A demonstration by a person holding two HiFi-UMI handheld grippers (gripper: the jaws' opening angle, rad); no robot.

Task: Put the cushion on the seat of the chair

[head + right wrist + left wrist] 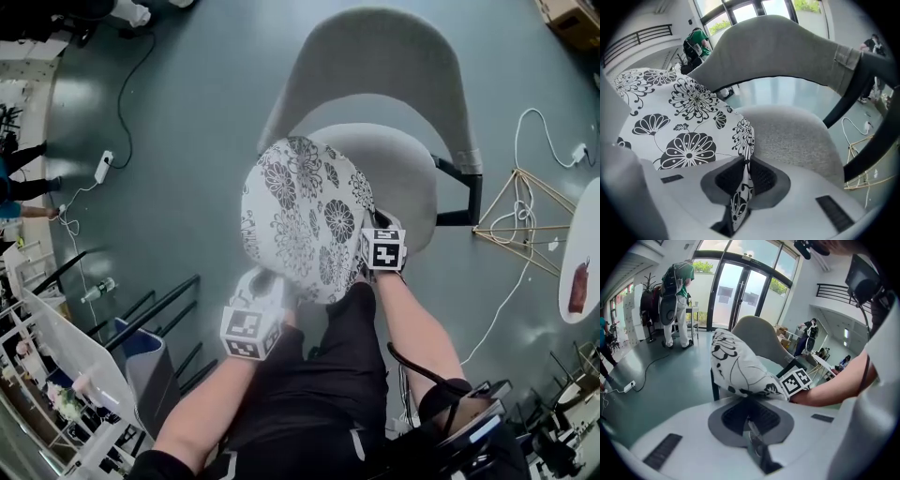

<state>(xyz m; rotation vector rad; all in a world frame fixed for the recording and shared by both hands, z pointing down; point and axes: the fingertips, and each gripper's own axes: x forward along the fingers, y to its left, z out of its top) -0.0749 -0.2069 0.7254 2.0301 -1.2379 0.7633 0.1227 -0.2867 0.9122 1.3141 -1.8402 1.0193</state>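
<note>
The cushion (300, 220) is white with black flowers and hangs tilted over the front left of the grey chair seat (408, 183), covering part of it. The curved chair backrest (384, 66) rises behind. My left gripper (265, 283) grips the cushion's near lower edge; in the left gripper view the cushion (736, 366) runs down into the closed pads of that gripper (749, 405). My right gripper (373, 225) holds the cushion's right edge. In the right gripper view a fold of flowered fabric (743, 187) is pinched between this gripper's (746, 164) pads, just before the seat (797, 136).
Cables and a power strip (103, 167) lie on the floor to the left. A wire-frame stand (525, 220) and a white table edge (581, 272) are on the right. Dark racks (141, 319) stand near my left. A person in green (677, 301) stands by the glass doors.
</note>
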